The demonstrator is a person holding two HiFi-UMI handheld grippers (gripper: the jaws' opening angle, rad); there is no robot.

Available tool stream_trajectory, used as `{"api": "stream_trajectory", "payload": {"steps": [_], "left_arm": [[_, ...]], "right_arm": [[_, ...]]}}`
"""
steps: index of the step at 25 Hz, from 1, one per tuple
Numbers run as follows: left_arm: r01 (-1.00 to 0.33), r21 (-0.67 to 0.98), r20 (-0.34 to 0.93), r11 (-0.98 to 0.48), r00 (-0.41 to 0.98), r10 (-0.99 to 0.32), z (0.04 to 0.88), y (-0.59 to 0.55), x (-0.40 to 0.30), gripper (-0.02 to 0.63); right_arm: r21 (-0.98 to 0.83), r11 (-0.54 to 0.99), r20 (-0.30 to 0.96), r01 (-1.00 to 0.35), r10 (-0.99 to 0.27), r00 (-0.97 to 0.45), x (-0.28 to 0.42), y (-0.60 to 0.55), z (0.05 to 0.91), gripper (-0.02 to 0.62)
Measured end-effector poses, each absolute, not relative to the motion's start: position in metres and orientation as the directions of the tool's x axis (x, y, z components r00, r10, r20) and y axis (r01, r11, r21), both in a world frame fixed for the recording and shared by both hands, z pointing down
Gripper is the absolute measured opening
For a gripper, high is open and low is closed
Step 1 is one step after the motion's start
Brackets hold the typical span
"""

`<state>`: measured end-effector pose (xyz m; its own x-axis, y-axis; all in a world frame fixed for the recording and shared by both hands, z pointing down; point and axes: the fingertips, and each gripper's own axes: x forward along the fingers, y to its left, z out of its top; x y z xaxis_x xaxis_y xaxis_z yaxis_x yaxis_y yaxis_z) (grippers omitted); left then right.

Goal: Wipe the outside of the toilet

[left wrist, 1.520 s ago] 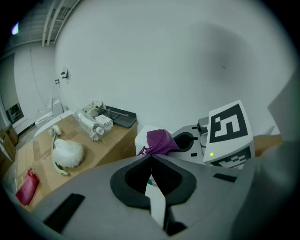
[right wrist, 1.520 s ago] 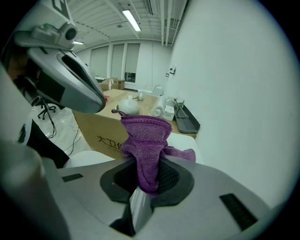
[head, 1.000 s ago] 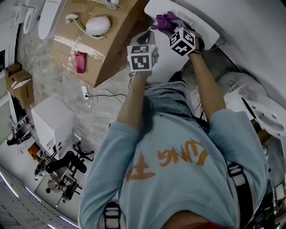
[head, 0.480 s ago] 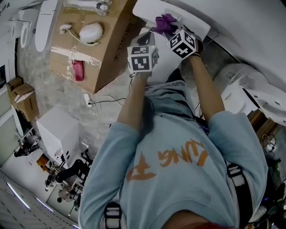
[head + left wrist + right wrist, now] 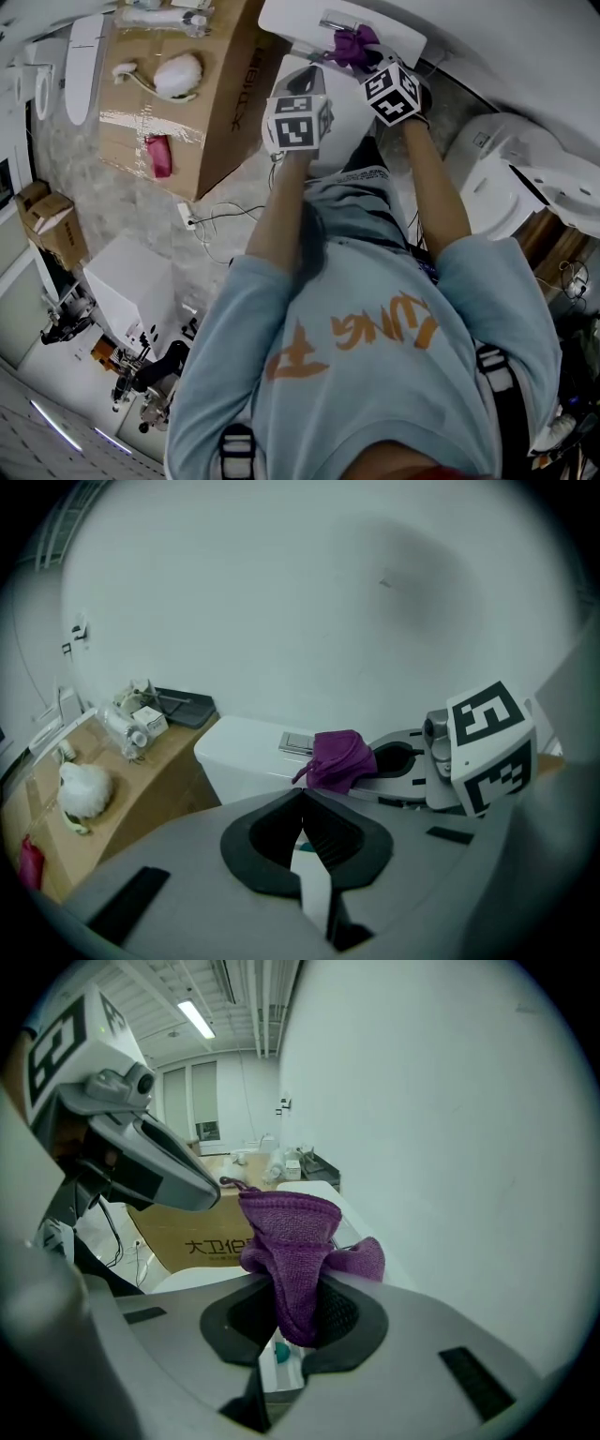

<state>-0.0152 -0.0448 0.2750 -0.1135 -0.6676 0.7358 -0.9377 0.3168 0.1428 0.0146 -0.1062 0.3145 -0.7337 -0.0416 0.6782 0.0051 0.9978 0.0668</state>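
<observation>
My right gripper (image 5: 296,1293), clamped on the purple cloth (image 5: 286,1227), is over the toilet tank lid (image 5: 246,752), which runs crosswise ahead of me. My left gripper (image 5: 302,803), jaws together and empty, sits farther back.

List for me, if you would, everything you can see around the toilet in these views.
White ceramic toilet cistern: one, white, against the wall.
Silver flush plate: one, silver, on the cistern lid.
Purple knitted cloth: one, purple, over the cistern lid.
Brown cardboard box: one, brown, on the floor left of the cistern.
White fluffy duster: one, white, on top of the box.
Pink item: one, pink, on top of the box; too small to identify.
Second white toilet: one, white, to the right.
White cabinet: one, white, on the floor, lower left.
Left gripper: grey and black, jaws together, empty.
Right gripper: grey and black, jaws shut on the cloth.
</observation>
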Motion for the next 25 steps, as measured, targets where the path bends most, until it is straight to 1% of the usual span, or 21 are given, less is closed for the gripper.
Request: {"api": "stream_trajectory", "payload": {"steps": [8,15,21,25], "left_arm": [[-0.945,0.159,0.734,0.284,-0.079,-0.674,0.28,-0.049,0.002,0.026],[-0.94,0.188,0.723,0.284,-0.063,-0.688,0.281,-0.047,0.003,0.026],[-0.933,0.22,0.689,0.285,-0.058,-0.722,0.284,-0.046,-0.009,0.026],[-0.932,0.251,0.64,0.263,-0.044,-0.767,0.287,-0.045,-0.019,0.026]], "right_arm": [[0.049,0.993,0.67,-0.107,-0.112,-0.734,0.05,-0.121,0.313,0.072],[0.026,0.976,0.667,-0.214,-0.177,-0.724,0.076,-0.131,0.315,0.072],[0.013,0.938,0.672,-0.346,-0.265,-0.691,0.087,-0.136,0.313,0.072],[0.006,0.874,0.652,-0.486,-0.372,-0.661,0.102,-0.142,0.313,0.072]]}}
